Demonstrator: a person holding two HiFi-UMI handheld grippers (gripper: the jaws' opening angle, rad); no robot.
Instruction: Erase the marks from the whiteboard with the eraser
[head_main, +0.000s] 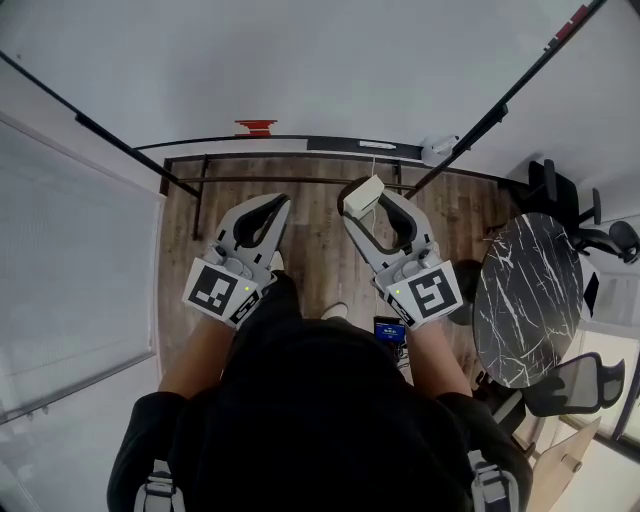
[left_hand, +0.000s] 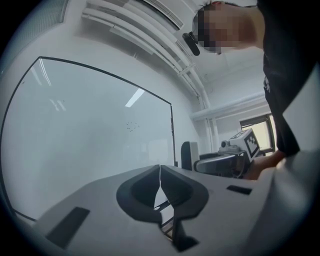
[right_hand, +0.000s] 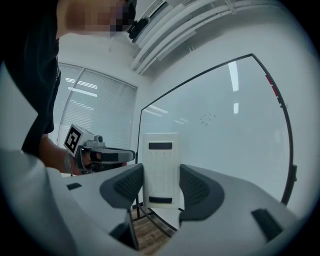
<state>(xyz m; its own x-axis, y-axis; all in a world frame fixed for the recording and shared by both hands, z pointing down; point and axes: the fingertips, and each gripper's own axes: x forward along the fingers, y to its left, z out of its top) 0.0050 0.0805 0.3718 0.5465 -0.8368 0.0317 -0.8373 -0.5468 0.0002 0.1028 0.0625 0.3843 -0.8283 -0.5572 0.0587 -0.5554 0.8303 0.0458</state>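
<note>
1. My left gripper (head_main: 277, 207), left of centre in the head view, has its jaws pressed together on nothing. I judge it idle, kept clear of the work.
2. The whiteboard (head_main: 300, 70) spans the top of that frame. Faint marks (left_hand: 132, 126) show mid-frame in the left gripper view.
3. My right gripper (head_main: 378, 200), right of centre, is clamped on the eraser (right_hand: 161, 167), held upright and apparently short of the board, probably to present its far face for wiping.

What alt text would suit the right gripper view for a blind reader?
The right gripper holds a white eraser upright between its jaws, facing a whiteboard that bears a small faint mark. The left gripper shows beside it.
</note>
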